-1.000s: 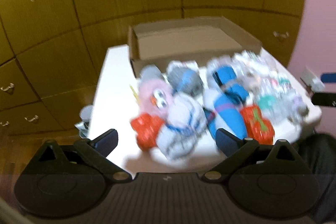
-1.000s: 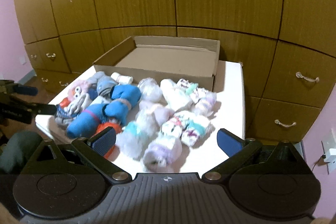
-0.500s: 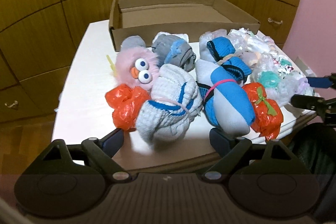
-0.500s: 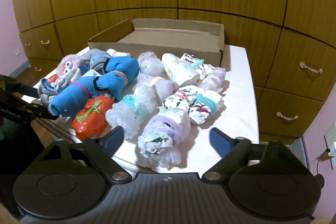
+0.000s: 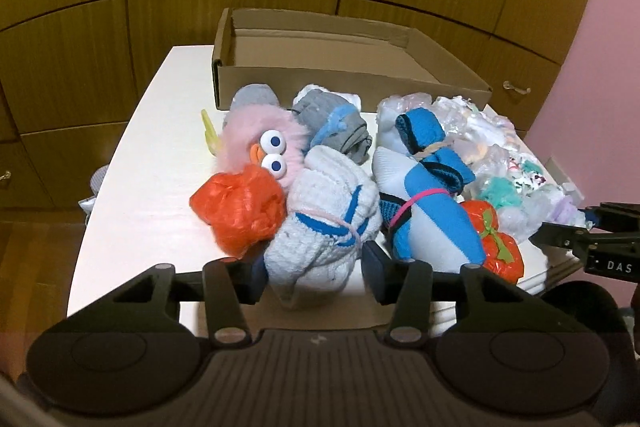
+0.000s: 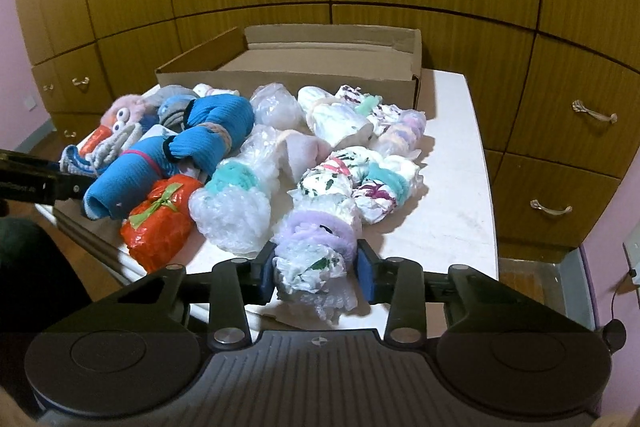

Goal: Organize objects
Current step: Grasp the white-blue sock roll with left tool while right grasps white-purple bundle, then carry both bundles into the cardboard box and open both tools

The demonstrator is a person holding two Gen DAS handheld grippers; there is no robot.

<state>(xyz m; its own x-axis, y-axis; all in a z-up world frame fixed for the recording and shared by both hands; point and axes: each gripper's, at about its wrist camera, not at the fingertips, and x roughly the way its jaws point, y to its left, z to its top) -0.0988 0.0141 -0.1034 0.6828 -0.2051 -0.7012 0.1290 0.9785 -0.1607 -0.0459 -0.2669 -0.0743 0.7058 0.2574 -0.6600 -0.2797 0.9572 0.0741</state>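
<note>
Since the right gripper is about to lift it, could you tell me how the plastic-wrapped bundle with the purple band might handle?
The plastic-wrapped bundle looks soft, so it will probably squash between the right gripper pads rather than resist. Its crinkled film may be slippery. It seems light, and the purple band should keep it together.

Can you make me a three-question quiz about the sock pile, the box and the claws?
1. Where is the cardboard box?
A. behind the pile
B. on the floor
C. on top of the pile

2. How many orange-red plastic bundles show in the left wrist view?
A. one
B. two
C. four

3. What is the left claw doing?
A. hanging far above the table
B. reaching inside the box
C. straddling the white and blue sock bundle

Answers: 1 A, the box sits on the table beyond the bundles. 2 B, one lies beside the pink fuzzy toy, another near the table's edge. 3 C, its fingers flank the bundle.
</note>
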